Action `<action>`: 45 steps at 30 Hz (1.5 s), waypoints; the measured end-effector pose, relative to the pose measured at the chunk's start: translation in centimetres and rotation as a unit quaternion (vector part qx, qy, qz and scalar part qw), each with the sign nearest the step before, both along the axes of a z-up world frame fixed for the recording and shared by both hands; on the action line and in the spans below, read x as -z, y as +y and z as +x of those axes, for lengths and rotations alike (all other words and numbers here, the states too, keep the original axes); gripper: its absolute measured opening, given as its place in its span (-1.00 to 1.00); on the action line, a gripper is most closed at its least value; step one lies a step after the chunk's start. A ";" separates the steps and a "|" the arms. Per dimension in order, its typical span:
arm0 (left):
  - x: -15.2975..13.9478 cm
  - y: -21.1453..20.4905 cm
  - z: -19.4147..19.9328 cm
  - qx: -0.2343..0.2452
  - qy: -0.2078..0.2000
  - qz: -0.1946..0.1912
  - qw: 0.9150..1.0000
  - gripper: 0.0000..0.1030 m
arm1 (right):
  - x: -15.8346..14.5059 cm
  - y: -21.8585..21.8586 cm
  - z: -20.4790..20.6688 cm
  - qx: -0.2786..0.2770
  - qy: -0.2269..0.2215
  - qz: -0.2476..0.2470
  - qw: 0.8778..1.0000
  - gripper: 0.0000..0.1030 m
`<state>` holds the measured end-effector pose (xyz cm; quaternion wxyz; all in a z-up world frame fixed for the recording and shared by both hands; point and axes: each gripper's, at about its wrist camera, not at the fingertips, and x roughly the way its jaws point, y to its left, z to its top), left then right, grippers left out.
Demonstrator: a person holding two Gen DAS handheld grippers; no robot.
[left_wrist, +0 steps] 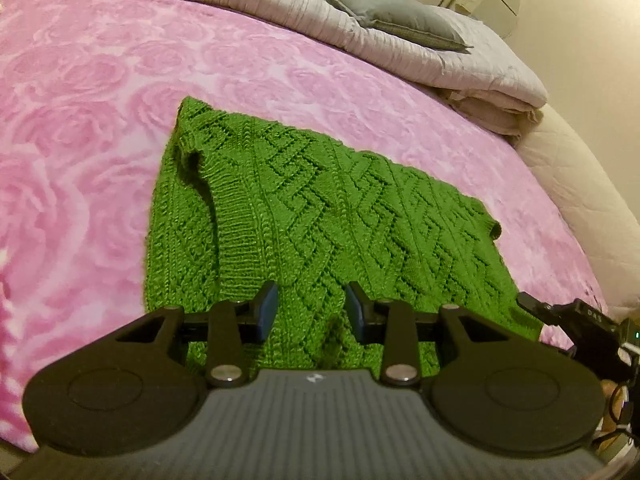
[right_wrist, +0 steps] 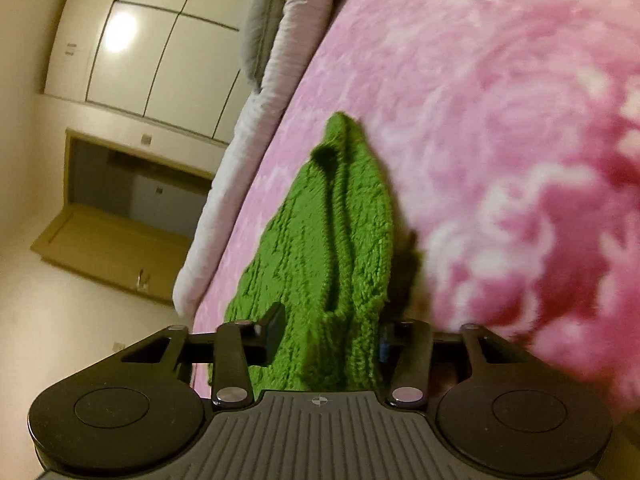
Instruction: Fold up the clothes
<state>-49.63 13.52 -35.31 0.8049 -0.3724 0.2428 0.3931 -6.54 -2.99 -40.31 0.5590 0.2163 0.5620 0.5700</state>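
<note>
Green sweater (left_wrist: pixel 320 216) lies w/ long axis across bed (left_wrist: pixel 80 120); left gripper (left_wrist: pixel 312 312) apart over near hem; right gripper (right_wrist: pixel 328 328) apart, knit between.

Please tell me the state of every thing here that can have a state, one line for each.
green knitted sweater: lying on the pink blanket, partly folded, near edge between the fingers of both grippers.
left gripper: open.
right gripper: open, sweater edge between its fingers.
pink blanket: spread flat over the bed.
beige quilt: folded, at the far end.
grey pillow: lying on the quilt.
</note>
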 end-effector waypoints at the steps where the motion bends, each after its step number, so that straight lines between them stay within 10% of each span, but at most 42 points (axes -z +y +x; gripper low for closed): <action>1: 0.1 -0.1 0.0 0.005 0.004 0.004 1.000 -0.49 | 0.0 0.2 -0.3 -0.001 -0.012 -0.009 1.000 -0.30; 7: 1.5 -1.2 0.6 0.046 0.056 0.056 0.996 -0.61 | -0.8 1.0 -1.2 -0.008 -0.060 -0.067 0.996 -0.58; 13: -0.1 -1.0 -0.9 0.022 0.018 0.073 0.997 -0.66 | -1.7 2.1 -2.1 -0.018 -0.101 -0.098 0.990 -0.57; 17: 1.7 0.1 -1.1 0.028 0.039 0.050 0.998 -0.67 | -0.9 1.8 -2.1 0.004 -0.074 -0.091 0.993 -0.51; 24: 1.0 0.9 -2.6 -0.003 0.024 0.047 0.999 -0.75 | -3.0 3.8 -4.0 -0.003 -0.158 -0.141 0.977 -0.62; 28: 0.1 0.7 -5.6 -0.038 -0.006 0.037 0.999 -0.75 | -6.8 6.0 -9.6 -0.028 -0.368 -0.185 0.911 -0.66; 33: 0.0 0.2 -10.0 -0.083 -0.036 0.011 0.996 -0.75 | -9.5 6.7 -24.9 -0.130 -0.659 -0.070 0.737 -0.67; 34: 0.1 0.1 -10.7 -0.090 -0.037 0.009 0.995 -0.75 | -9.3 6.5 -27.3 -0.154 -0.671 -0.043 0.724 -0.67; 41: 0.1 -1.0 -13.5 -0.110 -0.045 -0.007 0.993 -0.74 | -5.2 7.2 -35.4 -0.320 -0.623 0.003 0.714 -0.33; 45: 0.6 -1.5 -13.6 -0.113 -0.045 -0.021 0.992 -0.74 | -7.3 6.3 -33.5 -0.318 -0.576 0.026 0.752 -0.10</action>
